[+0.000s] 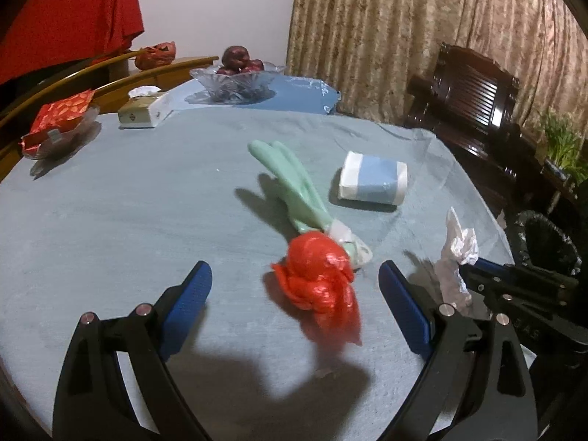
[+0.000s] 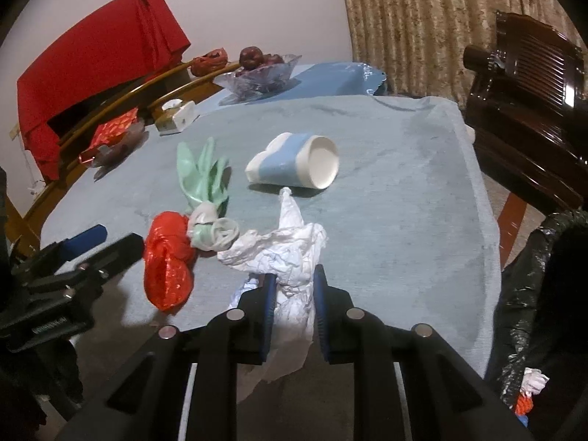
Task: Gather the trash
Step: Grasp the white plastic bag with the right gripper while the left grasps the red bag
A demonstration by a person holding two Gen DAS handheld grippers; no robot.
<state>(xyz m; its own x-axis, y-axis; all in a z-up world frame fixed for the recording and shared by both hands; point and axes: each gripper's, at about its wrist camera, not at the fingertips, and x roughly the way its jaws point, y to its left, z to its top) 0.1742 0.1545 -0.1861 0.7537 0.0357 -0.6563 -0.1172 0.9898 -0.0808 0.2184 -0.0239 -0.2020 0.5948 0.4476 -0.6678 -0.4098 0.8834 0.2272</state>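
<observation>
A crumpled red plastic bag (image 1: 319,275) lies on the blue tablecloth, just ahead of my open left gripper (image 1: 294,283) and between its fingers' line. A green rubber glove (image 1: 294,183) lies behind it, touching it. A crushed blue-and-white paper cup (image 1: 373,182) lies on its side further back. My right gripper (image 2: 292,286) is shut on a crumpled white tissue (image 2: 290,250), lifted slightly over the cloth; it shows in the left wrist view (image 1: 455,257) too. The red bag (image 2: 167,257), glove (image 2: 202,172) and cup (image 2: 294,163) also show in the right wrist view.
A black-lined trash bin (image 2: 544,294) stands off the table's right edge, with scraps in it. At the table's back are a glass fruit bowl (image 1: 235,77), a tissue box (image 1: 145,108) and a dish with red wrapping (image 1: 58,125). A dark wooden chair (image 1: 474,110) stands right.
</observation>
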